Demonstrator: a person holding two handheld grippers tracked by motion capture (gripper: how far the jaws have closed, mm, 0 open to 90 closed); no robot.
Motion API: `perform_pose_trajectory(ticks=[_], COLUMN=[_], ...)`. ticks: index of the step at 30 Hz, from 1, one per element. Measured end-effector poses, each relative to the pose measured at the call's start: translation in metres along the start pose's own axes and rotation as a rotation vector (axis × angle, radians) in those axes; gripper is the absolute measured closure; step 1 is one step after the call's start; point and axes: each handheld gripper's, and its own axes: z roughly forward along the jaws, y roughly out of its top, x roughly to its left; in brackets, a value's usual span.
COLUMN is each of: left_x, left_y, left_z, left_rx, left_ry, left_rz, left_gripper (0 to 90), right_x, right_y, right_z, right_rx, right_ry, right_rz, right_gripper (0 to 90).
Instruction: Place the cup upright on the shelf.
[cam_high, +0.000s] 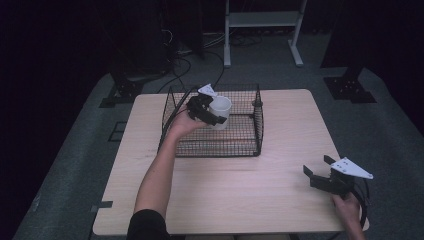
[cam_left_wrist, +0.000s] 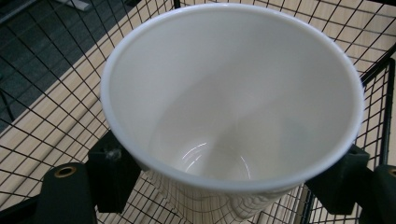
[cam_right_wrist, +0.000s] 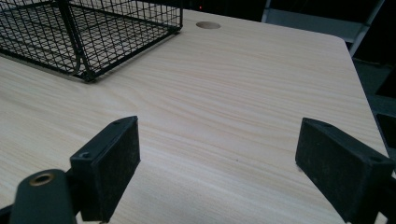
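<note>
A white cup (cam_high: 220, 111) stands upright inside the black wire basket (cam_high: 250, 145) at the table's far middle. My left gripper (cam_high: 210, 112) is shut on the white cup (cam_left_wrist: 233, 102), its two black pads pressing the outer wall just below the rim; the cup is empty. My right gripper (cam_high: 320, 167) hovers near the table's front right corner, open, with nothing between its fingers (cam_right_wrist: 109, 163) and bare wood under my right gripper (cam_right_wrist: 224, 163).
The wire basket (cam_right_wrist: 84, 28) has low mesh walls that surround the cup. The light wood table (cam_high: 220, 200) has a round cable hole (cam_right_wrist: 208, 25) at its far side. Dark floor, cables and a metal rack lie beyond.
</note>
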Motion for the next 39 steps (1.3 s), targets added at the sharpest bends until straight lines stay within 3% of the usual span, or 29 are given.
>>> perform_pose_trajectory(ticks=[39], left_x=[0.010], left_y=[-0.018], left_z=[0.025], left_rx=[0.053], left_ry=[-0.024], left_rz=[-0.050], left_gripper=[21.4], right_x=[0.000], right_y=[0.000], right_z=[0.000], right_rx=[-0.001], right_ry=[-0.001], right_rz=[0.001], right_gripper=[13.1])
